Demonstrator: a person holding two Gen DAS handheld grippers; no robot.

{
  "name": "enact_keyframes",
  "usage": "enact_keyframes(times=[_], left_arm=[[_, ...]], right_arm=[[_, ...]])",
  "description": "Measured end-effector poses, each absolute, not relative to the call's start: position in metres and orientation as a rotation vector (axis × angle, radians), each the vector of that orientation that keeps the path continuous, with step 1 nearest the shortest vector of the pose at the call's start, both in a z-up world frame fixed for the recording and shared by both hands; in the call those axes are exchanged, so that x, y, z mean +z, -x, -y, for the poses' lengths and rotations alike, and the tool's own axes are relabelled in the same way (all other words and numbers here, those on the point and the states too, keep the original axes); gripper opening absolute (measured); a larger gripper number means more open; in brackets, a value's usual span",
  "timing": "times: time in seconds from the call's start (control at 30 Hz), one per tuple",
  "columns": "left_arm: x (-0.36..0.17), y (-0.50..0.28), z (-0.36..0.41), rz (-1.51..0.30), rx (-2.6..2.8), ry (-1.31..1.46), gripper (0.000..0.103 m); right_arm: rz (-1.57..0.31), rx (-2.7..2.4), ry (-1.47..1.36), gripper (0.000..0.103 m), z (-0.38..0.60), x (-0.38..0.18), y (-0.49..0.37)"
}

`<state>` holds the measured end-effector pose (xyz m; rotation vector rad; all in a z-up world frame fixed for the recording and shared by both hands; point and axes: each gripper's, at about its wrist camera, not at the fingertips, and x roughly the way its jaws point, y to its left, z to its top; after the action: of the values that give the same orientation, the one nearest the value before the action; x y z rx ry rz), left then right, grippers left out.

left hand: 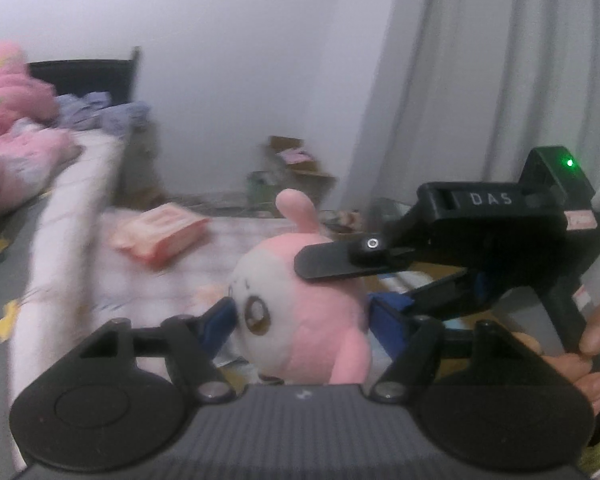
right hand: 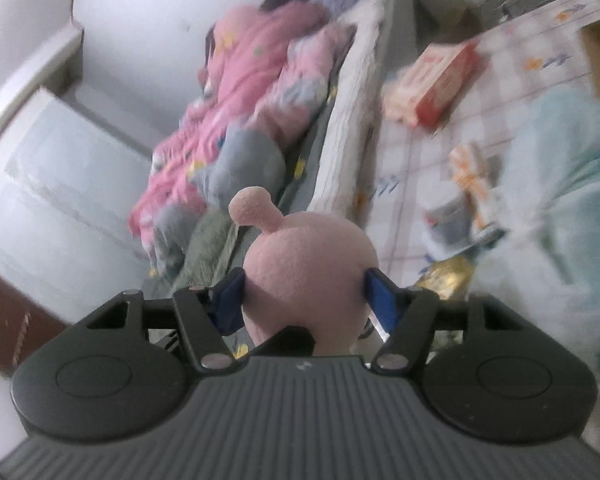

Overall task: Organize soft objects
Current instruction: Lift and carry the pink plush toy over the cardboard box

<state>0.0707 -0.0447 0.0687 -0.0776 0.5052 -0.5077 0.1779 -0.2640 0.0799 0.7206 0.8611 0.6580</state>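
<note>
— Pink and white plush, is that what both tools have?

— Yes; the plush toy (left hand: 300, 312) is a round pink doll with a white face, a brown eye and one pink ear sticking up; it sits between the blue pads of the left tool (left hand: 300, 320), which press its face on one side and its pink back on the other, so that tool holds it.

— And the right tool?

— In its own view the right tool (right hand: 304, 296) has its blue pads (right hand: 230, 304) dented into both sides of the same pink body, so it grips the toy too; from the left view the right tool comes in from the right, one black finger lying across the top of the toy's head, with a hand (left hand: 592, 344) on its handle at the far right edge.

— Where is the toy in the room?

— Held up off the surfaces, near both cameras; beyond it lies a checked sheet (right hand: 460, 120) with a red and pink packet (left hand: 160, 236) on it; to the left is a bed (left hand: 60, 216) with a heap of pink bedding (right hand: 240, 80); white curtains (left hand: 480, 80) hang at the far right; much of the background is blurred.
</note>
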Motion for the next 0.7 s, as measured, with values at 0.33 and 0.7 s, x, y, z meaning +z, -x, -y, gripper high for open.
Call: enact_keyframes(times=[0.33, 0.7], left_arm=[[0.075, -0.1, 0.167, -0.557, -0.754, 0.05, 0.079], [0.047, -0.109, 0.165, -0.645, -0.709, 0.063, 0.079]], right_arm=[[-0.719, 0.474, -0.924, 0.064, 0.41, 0.078, -0.14], [-0.639, 0.244, -1.032, 0.064, 0.529, 0.039, -0.131]])
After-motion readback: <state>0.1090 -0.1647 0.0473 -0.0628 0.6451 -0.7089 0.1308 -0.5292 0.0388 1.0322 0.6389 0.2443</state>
